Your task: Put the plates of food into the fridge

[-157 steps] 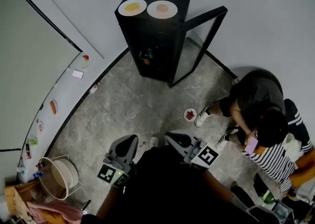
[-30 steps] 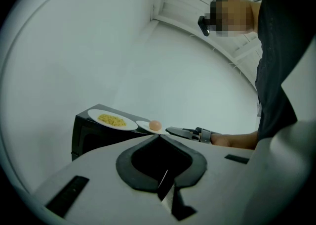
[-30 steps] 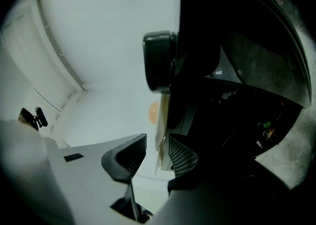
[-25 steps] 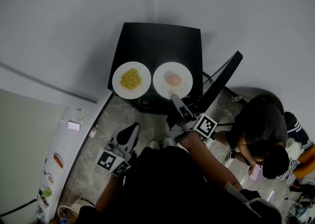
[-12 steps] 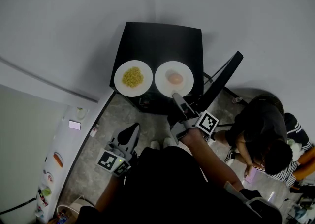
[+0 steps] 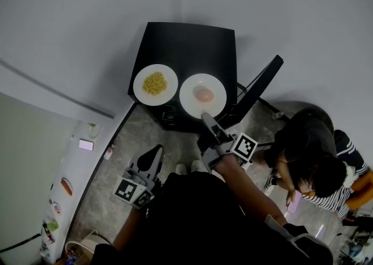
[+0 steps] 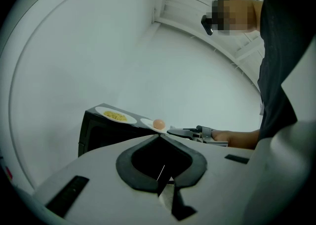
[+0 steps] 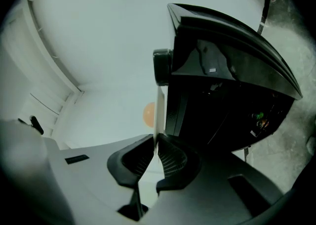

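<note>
Right fingers (image 8: 170, 163), just closing, apparently pinch plate (image 8: 159, 115) rim, unseen from head view; left fingers (image 7: 148, 169) shut.

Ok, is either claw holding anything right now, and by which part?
The right claw, its jaws just closing, pinches the near rim of the plate with the orange food. The left claw is shut, empty.
</note>
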{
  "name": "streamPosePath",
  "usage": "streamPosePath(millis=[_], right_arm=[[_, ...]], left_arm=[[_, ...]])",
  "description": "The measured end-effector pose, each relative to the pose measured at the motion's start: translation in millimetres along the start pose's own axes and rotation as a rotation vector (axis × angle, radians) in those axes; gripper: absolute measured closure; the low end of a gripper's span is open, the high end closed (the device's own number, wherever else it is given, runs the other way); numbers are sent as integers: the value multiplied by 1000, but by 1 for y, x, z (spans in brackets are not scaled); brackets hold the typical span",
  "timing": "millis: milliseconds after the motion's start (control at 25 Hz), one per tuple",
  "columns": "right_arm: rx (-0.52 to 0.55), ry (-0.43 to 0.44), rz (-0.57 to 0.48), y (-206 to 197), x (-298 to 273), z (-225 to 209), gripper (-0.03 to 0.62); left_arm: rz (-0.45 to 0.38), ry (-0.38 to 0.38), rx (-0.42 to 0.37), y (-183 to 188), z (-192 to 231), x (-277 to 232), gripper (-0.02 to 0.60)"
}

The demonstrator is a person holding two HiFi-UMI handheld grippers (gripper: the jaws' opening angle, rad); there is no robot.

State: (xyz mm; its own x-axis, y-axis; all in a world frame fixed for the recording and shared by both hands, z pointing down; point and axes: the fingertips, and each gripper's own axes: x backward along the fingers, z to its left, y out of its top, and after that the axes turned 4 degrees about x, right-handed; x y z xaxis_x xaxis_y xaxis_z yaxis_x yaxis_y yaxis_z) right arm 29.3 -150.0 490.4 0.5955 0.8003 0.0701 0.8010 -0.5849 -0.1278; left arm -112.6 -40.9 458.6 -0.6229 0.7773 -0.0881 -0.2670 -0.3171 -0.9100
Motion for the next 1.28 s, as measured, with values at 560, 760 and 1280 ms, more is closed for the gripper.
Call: streamPosePath(millis=[560,760,1280], right_arm=[[1,-5,98,-50,43,9,553],[-10,-13,116,-64,57,6,553],[-60,-88,104,-70,75,-37,555]], left_arm=[[-1,-7,10,-11,-19,24,557],[6,-2,30,-15,-19,31,557],[18,-21,32,-17,-19,27,557]])
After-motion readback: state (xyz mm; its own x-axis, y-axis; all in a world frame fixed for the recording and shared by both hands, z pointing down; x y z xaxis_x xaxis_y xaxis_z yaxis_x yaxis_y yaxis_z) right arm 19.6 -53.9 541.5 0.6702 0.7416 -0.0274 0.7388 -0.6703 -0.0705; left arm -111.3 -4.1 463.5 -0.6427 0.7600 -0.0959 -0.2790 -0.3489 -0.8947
